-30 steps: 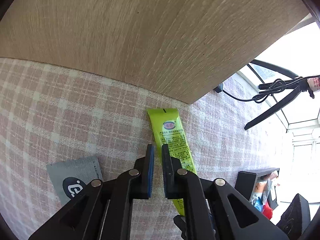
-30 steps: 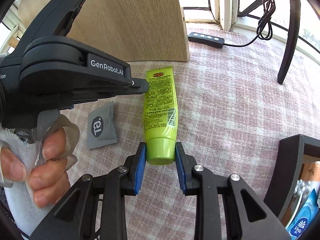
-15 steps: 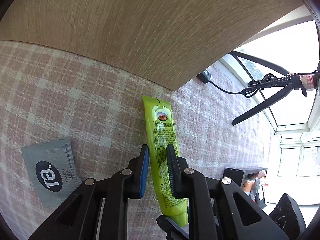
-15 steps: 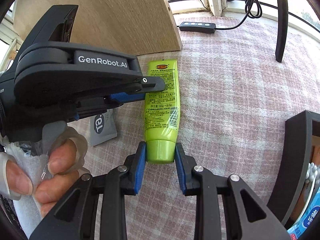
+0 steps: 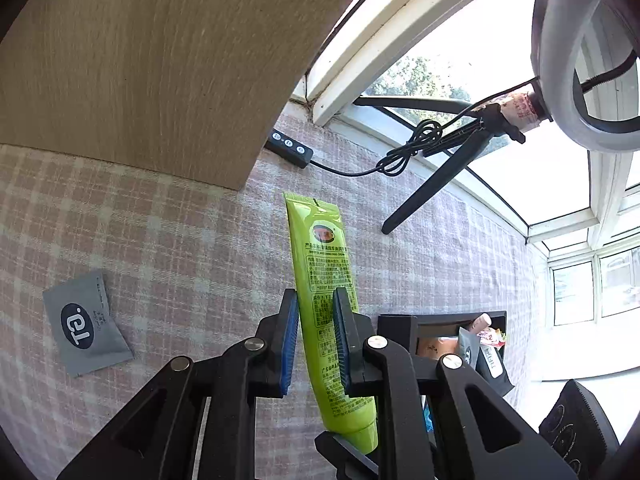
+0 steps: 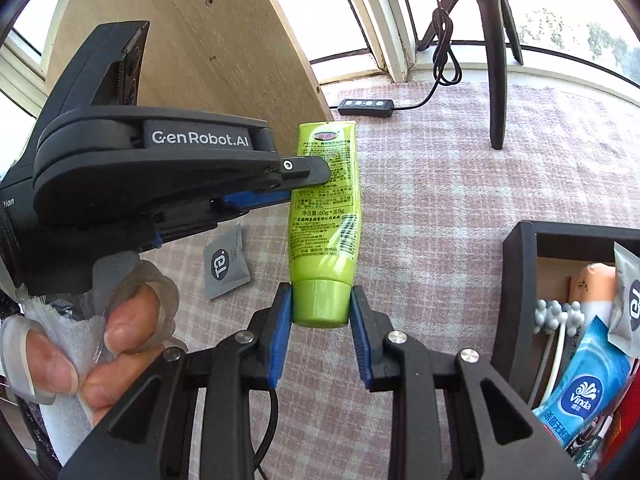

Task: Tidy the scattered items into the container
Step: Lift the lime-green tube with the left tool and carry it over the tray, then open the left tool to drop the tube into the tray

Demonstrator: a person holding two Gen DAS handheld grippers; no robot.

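While both my grippers pinch the green tube (image 6: 325,216), the right gripper (image 6: 321,312) clamping its cap and the left gripper (image 5: 316,320) squeezing its body above the tabletop (image 6: 460,200), I should carry it level toward the black container (image 6: 518,292), releasing together.

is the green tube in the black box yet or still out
Out. The green tube is held above the checked cloth by both tongs, right on its cap, left on its body; the black box stands apart.
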